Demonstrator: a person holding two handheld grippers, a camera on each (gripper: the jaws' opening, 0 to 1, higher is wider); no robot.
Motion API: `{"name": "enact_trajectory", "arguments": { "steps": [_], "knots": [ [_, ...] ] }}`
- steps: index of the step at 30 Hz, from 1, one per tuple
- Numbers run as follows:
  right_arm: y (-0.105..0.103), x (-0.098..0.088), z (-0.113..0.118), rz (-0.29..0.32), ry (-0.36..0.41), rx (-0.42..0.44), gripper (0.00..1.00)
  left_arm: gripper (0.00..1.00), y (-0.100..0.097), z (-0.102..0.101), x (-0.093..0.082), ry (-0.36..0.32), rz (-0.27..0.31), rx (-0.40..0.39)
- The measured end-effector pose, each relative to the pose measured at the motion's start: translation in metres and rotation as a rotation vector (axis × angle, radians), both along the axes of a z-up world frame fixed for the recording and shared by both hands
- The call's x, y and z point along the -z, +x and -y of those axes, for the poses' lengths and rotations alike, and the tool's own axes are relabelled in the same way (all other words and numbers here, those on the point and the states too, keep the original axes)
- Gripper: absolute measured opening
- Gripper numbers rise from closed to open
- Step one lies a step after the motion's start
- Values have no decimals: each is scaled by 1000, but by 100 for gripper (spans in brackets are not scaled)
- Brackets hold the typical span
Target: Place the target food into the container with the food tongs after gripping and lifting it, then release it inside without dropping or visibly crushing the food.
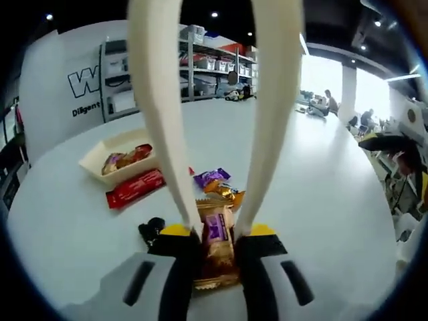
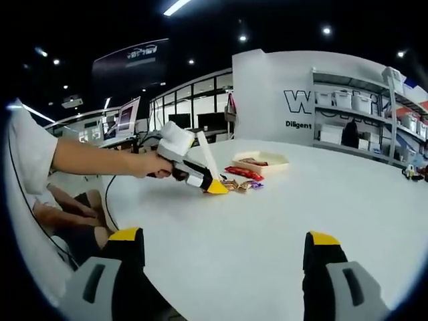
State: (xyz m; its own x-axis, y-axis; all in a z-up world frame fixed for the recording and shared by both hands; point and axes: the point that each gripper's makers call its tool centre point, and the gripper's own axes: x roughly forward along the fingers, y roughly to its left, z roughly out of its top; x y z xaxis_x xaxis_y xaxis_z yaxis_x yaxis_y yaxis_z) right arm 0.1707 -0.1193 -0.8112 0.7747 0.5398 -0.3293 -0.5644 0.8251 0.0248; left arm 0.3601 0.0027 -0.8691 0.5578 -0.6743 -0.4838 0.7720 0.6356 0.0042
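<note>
Between the left gripper (image 1: pixel 217 241) fingers sits a gold-and-purple snack packet (image 1: pixel 217 249), its lower end hidden by the gripper body; whether the fingers pinch it I cannot tell. Two cream tong arms (image 1: pixel 160 114) rise from them, tips cut off. On the white surface (image 1: pixel 321 187) lie one red bar (image 1: pixel 136 188), two small purple-and-gold wrapped sweets (image 1: pixel 212 177), and one cream tray (image 1: pixel 98 155) holding hard-to-read wrapped snacks. Right gripper (image 2: pixel 224 249) fingers stand wide, holding nothing.

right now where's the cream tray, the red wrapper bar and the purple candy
shallow cream rectangular tray (image 1: pixel 93 155), left gripper view, on its bare near rim
long red foil-wrapped bar (image 1: pixel 136 188), left gripper view, middle of the wrapper
small purple wrapped candy (image 1: pixel 211 177), left gripper view, centre of the wrapper
</note>
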Motion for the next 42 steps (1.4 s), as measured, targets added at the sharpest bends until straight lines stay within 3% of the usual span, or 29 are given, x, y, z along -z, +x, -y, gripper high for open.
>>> {"name": "enact_trajectory", "arguments": {
  "steps": [8, 17, 23, 28, 34, 42],
  "knots": [
    [4, 4, 10, -7, -32, 40, 99, 22, 1, -2, -1, -54, -9, -23],
    [1, 6, 11, -21, -19, 41, 99, 20, 4, -2, -6, -53, -19, -11],
    [4, 4, 8, -29, -7, 29, 99, 21, 11, -4, -26, -110, -8, -28],
    [7, 4, 5, -27, -17, 21, 99, 21, 17, -7, -38, -115, 4, -34],
    [10, 5, 2, -30, -10, 19, 99, 21, 31, -5, -61, -212, -22, -66],
    [15, 4, 0, -31, -9, 13, 99, 21, 49, 4, -73, -201, 4, -58]
  ]
}}
